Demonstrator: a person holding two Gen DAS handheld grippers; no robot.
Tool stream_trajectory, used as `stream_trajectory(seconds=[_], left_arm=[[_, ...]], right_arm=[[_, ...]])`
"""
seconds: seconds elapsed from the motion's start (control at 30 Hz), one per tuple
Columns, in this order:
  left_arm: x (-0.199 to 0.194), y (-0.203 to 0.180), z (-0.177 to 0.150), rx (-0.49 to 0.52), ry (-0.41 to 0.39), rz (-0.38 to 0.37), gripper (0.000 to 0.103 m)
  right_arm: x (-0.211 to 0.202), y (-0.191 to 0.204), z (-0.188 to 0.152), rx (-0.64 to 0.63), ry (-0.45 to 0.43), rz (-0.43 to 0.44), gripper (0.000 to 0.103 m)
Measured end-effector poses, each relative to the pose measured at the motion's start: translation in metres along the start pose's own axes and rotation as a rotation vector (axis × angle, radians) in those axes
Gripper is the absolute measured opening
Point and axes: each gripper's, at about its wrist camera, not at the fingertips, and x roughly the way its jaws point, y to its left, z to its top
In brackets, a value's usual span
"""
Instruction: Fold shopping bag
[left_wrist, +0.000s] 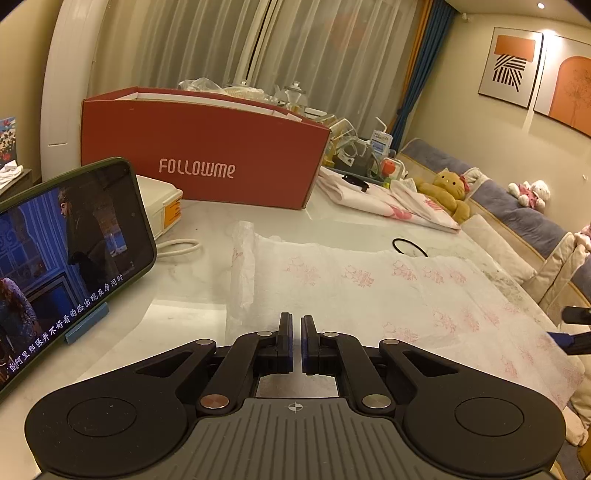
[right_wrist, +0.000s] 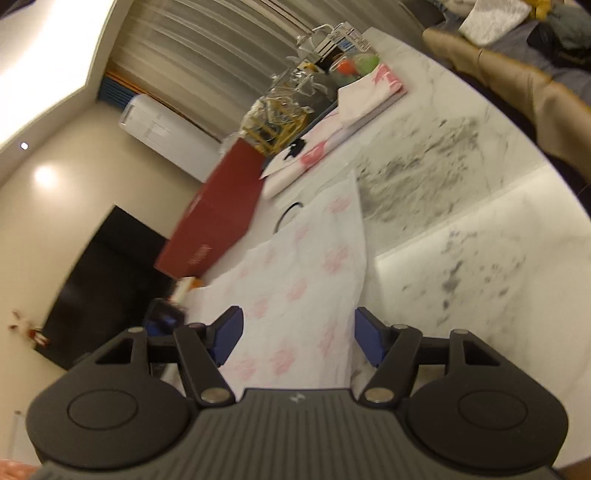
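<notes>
Here's the shopping bag (left_wrist: 369, 284), white with pink prints, spread out flat across the marble table (left_wrist: 192, 229), one end rolled or folded over into a crumpled ridge at the left of the left wrist view. The left gripper (left_wrist: 297, 325) sits low just above the bag's near edge, its jaws drawn together with only a sliver between them, and nothing visibly pinched there. Over on the other side, the right gripper (right_wrist: 298, 325) is tilted, the whole view slanted and smeared; its blue pads (right_wrist: 232, 332) stand well apart, the bag's (right_wrist: 306, 280) printed sheet lying beneath and between them, the pads not pressing on it. Its tips poke in at the right edge of the left wrist view too. Behind the bag stands a red FOLLOWME box (left_wrist: 207, 147), with a black hair tie (left_wrist: 410, 247) just beyond the bag's far edge. A phone (left_wrist: 70, 254) leans at the left, playing a video. More folded pink-print bags (left_wrist: 388, 203) lie near the table's far end, and a yellow plush cat (left_wrist: 448, 192) sits on the sofa beyond
</notes>
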Motion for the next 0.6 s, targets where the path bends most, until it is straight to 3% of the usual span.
stream_trajectory(seconds=[0.2, 0.4, 0.47, 0.5, 0.53, 0.6], left_arm=[[0.001, -0.001, 0.0, 0.006, -0.001, -0.002, 0.004], [0.002, -0.003, 0.001, 0.012, 0.003, -0.006, 0.004], [0.001, -0.002, 0.001, 0.014, 0.005, -0.011, 0.004], [0.001, -0.002, 0.001, 0.013, 0.006, -0.014, 0.004], [0.001, -0.001, 0.0, 0.011, 0.006, -0.017, 0.004], [0.0, 0.001, 0.0, 0.008, 0.007, -0.025, 0.004]], right_arm=[[-0.007, 0.008, -0.014, -0.03, 0.073, 0.046, 0.071], [0.015, 0.029, -0.021, -0.096, 0.14, 0.076, 0.071], [0.021, 0.032, -0.018, -0.098, 0.111, 0.039, 0.055], [0.023, 0.031, -0.016, -0.089, 0.102, 0.025, 0.027], [0.023, 0.027, -0.014, -0.07, 0.09, 0.019, 0.007], [0.02, 0.022, -0.011, -0.039, 0.06, -0.001, 0.005]])
